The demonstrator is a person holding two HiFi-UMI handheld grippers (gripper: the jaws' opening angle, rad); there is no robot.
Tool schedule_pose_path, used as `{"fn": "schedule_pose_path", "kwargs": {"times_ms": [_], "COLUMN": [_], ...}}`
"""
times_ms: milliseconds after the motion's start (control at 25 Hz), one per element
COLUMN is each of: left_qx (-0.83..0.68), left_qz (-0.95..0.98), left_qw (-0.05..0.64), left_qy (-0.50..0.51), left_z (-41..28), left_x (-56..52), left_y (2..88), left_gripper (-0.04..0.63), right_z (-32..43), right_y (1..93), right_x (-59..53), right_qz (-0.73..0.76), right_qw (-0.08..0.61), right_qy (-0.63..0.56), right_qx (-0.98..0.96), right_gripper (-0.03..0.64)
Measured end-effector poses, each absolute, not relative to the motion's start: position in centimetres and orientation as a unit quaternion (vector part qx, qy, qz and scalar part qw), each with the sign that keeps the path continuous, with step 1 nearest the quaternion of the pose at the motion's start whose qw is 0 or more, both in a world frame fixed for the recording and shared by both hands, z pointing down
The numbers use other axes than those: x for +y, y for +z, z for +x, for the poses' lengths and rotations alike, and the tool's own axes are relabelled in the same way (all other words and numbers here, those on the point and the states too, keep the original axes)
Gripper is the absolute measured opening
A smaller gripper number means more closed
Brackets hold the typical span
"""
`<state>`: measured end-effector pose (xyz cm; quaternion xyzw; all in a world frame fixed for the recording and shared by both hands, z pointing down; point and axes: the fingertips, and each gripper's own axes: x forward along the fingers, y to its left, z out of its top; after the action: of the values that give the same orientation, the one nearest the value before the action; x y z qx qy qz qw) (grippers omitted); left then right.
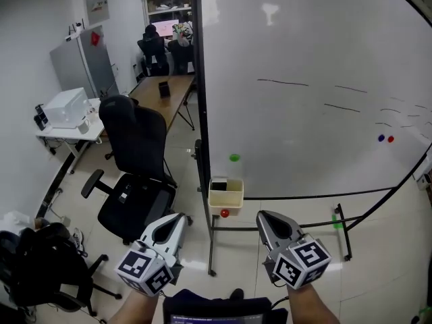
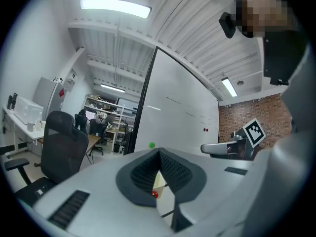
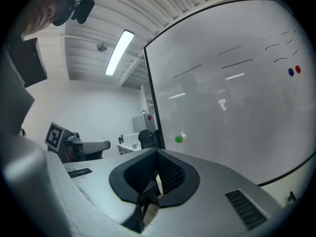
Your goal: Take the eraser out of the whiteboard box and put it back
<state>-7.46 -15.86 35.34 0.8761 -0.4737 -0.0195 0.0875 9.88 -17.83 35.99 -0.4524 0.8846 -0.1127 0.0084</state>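
Note:
A cream whiteboard box hangs at the lower left corner of the whiteboard, with a red magnet on its front. A dark shape lies inside it, likely the eraser. My left gripper and right gripper are held level, short of the box and to either side of it, both shut and holding nothing. In the left gripper view the left gripper points at the box. In the right gripper view the right gripper has a sliver of the box showing behind its jaws.
A green magnet sits on the board above the box. The board's black stand reaches the floor below it. A black office chair stands to the left, with a dark bag, a white table and a wooden desk beyond.

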Motion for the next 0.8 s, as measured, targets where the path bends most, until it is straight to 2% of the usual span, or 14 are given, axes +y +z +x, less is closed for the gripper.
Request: {"fn": "schedule_pose_path", "kwargs": {"times_ms": [440, 480, 520, 560, 680, 800], "left_qx": [-0.441, -0.438, -0.436, -0.433, -0.429, -0.429], "left_qz": [0.892, 0.893, 0.895, 0.896, 0.898, 0.898], "left_qw": [0.098, 0.099, 0.099, 0.099, 0.098, 0.101], "left_qy": [-0.010, -0.010, -0.009, -0.007, -0.003, -0.002], "left_z": [-11.7, -12.3, -12.7, -13.1, -13.8, -14.3], "left_x": [-23.9, -24.6, -25.3, -25.9, -27.7, -29.4], "left_y": [37.3, 37.4, 37.4, 37.6, 38.5, 39.7], "left_gripper": [0.034, 0.034, 0.034, 0.034, 0.034, 0.034], "right_z": [5.1, 4.5, 3.9, 3.4, 2.3, 1.2], "right_y": [38.7, 39.0, 39.2, 39.5, 40.6, 42.0], "right_x": [-26.0, -26.8, -27.7, -28.4, -30.5, -32.6], "right_qz": [-0.495, -0.497, -0.499, -0.502, -0.509, -0.511], "right_qw": [-0.015, -0.017, -0.019, -0.021, -0.030, -0.043], "right_qy": [-0.132, -0.134, -0.136, -0.138, -0.144, -0.153], "right_qx": [0.859, 0.857, 0.856, 0.854, 0.848, 0.845], "right_gripper": [0.028, 0.040, 0.091, 0.109, 0.111, 0.167]}}
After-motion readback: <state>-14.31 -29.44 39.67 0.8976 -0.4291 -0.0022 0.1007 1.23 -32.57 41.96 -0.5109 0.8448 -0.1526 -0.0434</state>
